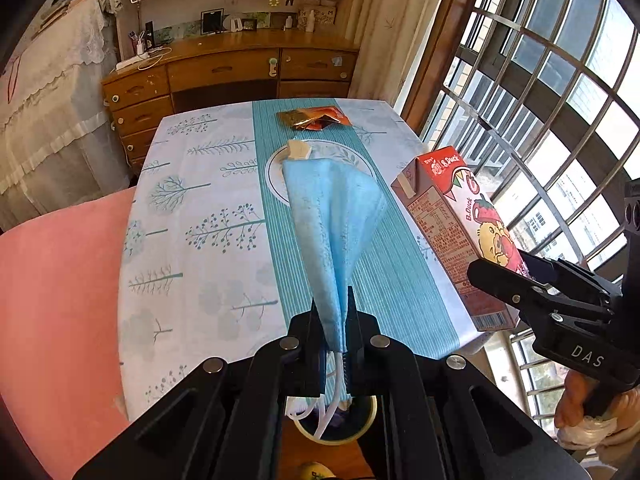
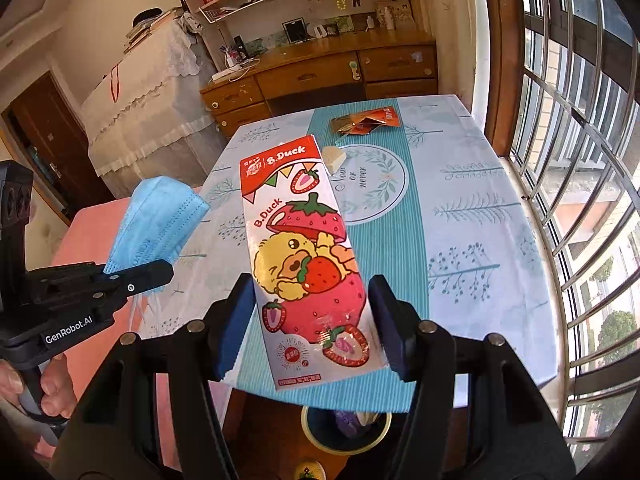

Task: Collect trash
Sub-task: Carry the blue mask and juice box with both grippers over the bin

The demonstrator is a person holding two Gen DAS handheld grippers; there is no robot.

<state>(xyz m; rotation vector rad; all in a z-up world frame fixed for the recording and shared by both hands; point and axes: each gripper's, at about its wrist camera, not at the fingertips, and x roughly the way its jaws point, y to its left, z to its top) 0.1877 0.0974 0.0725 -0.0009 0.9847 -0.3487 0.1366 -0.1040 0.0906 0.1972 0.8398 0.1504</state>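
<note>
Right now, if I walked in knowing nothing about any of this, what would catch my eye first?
Probably the bright strawberry milk carton, clamped between the right gripper and lifted above the table's near edge. Beside it, the left gripper pinches a blue face mask that fans out in the air. Behind them, an orange snack wrapper still lies at the far end of the tree-print tablecloth.

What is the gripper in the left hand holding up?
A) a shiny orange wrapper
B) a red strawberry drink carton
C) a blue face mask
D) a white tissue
C: the left gripper is shut on the blue face mask, while the drink carton sits in the right gripper and the orange wrapper lies on the table.
</note>
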